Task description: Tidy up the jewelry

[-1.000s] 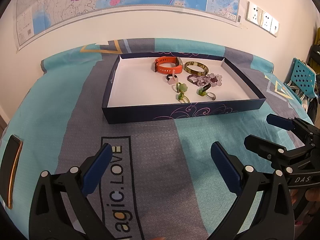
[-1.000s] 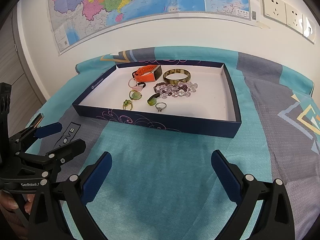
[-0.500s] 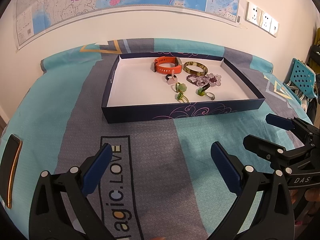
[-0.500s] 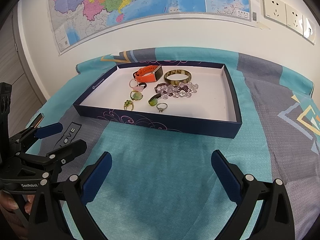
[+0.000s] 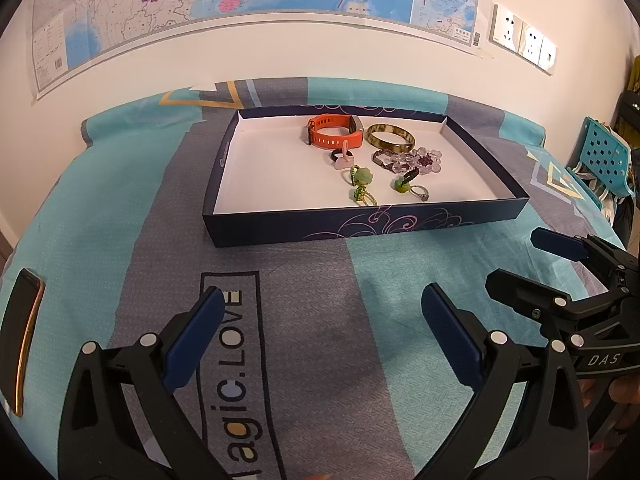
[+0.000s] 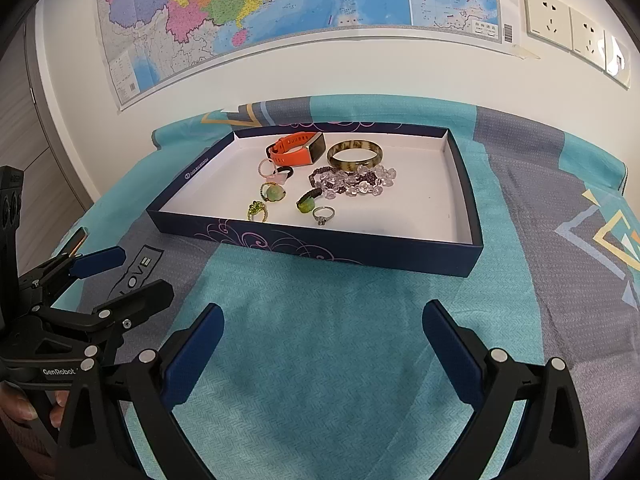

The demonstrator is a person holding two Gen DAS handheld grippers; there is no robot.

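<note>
Two grippers, both spread wide with nothing in them, both hanging over the bedsheet short of the box. Left view: the left gripper [image 5: 320, 322] sits over the grey stripe, the box [image 5: 360, 230] straight ahead, and all the jewelry is already in it, bunched in the far middle: orange watch [image 5: 334, 131], bangle [image 5: 390, 137], bead bracelet [image 5: 408, 160], and rings [image 5: 362, 178] nearer the gripper. The right gripper [image 5: 560, 264] pokes in from the right. My worry: the rings are tiny and sit close or touching, so wide pads could nab two at once or flick one across the smooth white floor. The beads look like they'd snag a neighbour if dragged. Readable stuff: "agic.LOVE" on the sheet just under the gripper, "DAS" on the right gripper. Right view: the right gripper [image 6: 320, 322] is over teal cloth, box ahead and slightly left; the silver ring [image 6: 322, 214] lies nearest, just behind the front wall, which a low approach could bump. "GenRobot" on the left gripper [image 6: 100, 276], "LOVE" beside it. Box logo and wall map print are too small to read.
</note>
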